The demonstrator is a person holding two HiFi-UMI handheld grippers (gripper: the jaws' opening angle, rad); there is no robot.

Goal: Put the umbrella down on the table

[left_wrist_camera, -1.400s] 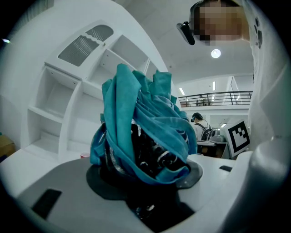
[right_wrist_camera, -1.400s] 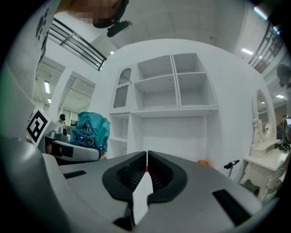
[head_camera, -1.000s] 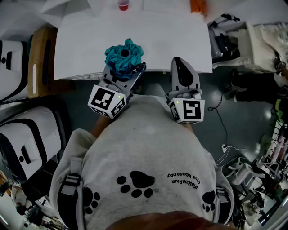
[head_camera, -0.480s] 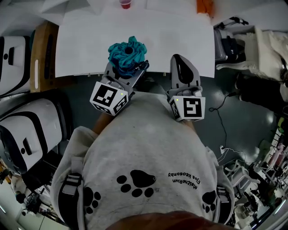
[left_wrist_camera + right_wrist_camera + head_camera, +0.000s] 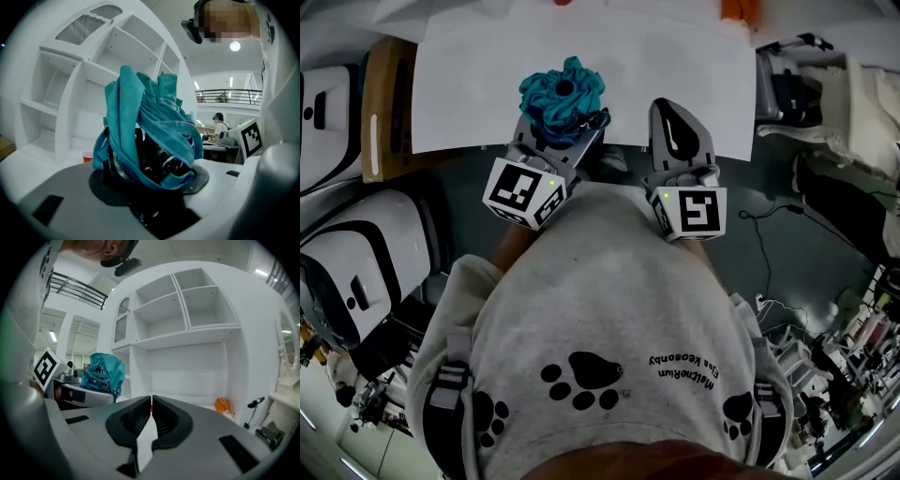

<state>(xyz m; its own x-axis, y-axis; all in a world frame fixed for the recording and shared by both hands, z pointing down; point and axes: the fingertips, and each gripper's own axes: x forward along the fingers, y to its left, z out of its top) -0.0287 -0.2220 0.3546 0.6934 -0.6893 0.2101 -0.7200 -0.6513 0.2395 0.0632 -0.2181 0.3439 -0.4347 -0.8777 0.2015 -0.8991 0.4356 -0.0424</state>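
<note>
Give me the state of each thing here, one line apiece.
umbrella: folded and bunched, clamped in the left tongs, not yet laid down.
left tongs: shut on the umbrella.
right tongs: shut, nothing between them.
red cup: upright, at the far side of the table.

The head view is dim and murky along its curved edges. The white desk [image 5: 675, 75] at top centre is its brightest patch. Both gripper views bulge fisheye-fashion with black corners. In the left one a ceiling lamp [image 5: 235, 46] glares at upper right, and the nearest surfaces are soft.
</note>
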